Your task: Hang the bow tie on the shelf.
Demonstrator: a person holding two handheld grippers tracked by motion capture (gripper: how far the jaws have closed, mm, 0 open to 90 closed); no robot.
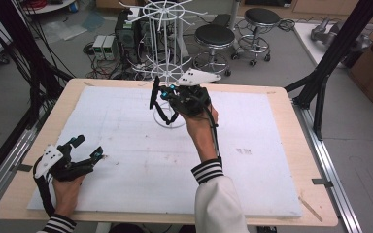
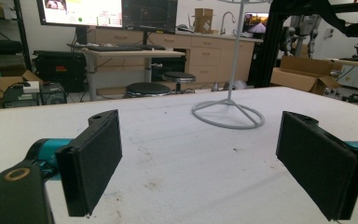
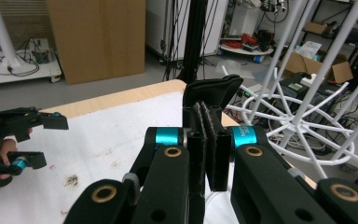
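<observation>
At the far centre of the table (image 1: 272,160), we see the right gripper (image 1: 156,94) clenched on a black strap (image 1: 162,114), raised just beside the white wire rack (image 1: 167,29). The left gripper (image 1: 88,147) rests near left, jaws spread and holding nothing. We judge that the dangling strap could snag a rack arm and tip the light stand. We find no legible writing.

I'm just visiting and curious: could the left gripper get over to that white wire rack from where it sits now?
Probably yes. The left gripper rests open near the table's front left corner, and the white board between it and the white wire rack looks bare. The right gripper, shut on a black strap, crowds the rack's right side.
</observation>
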